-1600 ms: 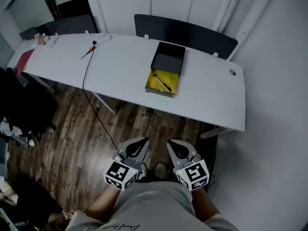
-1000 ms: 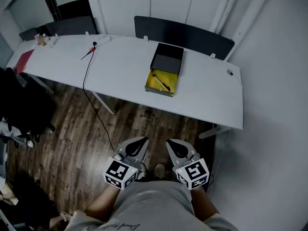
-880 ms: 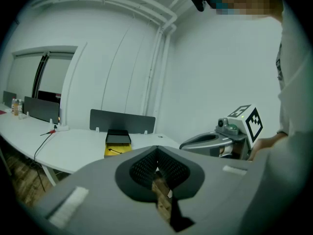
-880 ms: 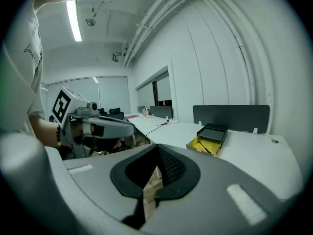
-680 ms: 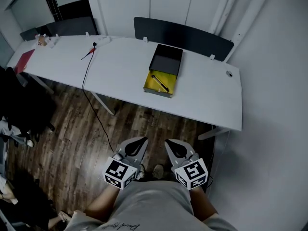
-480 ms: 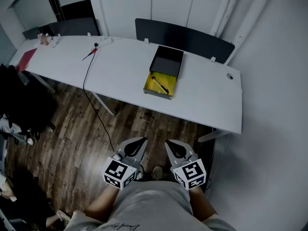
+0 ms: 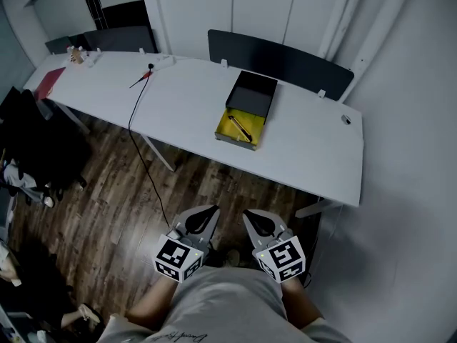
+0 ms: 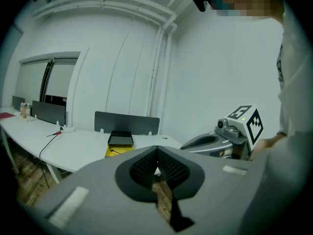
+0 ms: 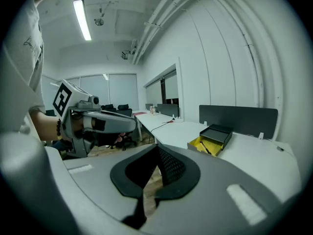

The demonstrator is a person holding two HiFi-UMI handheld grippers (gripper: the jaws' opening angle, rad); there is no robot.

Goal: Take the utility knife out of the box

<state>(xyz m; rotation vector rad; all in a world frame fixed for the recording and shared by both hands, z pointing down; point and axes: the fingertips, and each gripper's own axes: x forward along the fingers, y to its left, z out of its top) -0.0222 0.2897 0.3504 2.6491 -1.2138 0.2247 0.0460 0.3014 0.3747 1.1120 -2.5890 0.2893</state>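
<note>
Jaws pressed together and empty, my left gripper (image 7: 213, 209) and right gripper (image 7: 247, 214) hover well short of the utility knife (image 7: 240, 126) in the box (image 7: 228, 128) ahead.

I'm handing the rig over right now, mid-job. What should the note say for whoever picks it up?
Left gripper: shut, empty, held low in front of the person, over the wood floor.
Right gripper: shut, empty, beside the left one.
Box: open on the white table, well ahead of both grippers.
Utility knife: lying in the yellow part of the box, untouched.
Done: nothing yet.
Left: step up to the table, open a gripper, grasp the utility knife and lift it out of the box.
</note>
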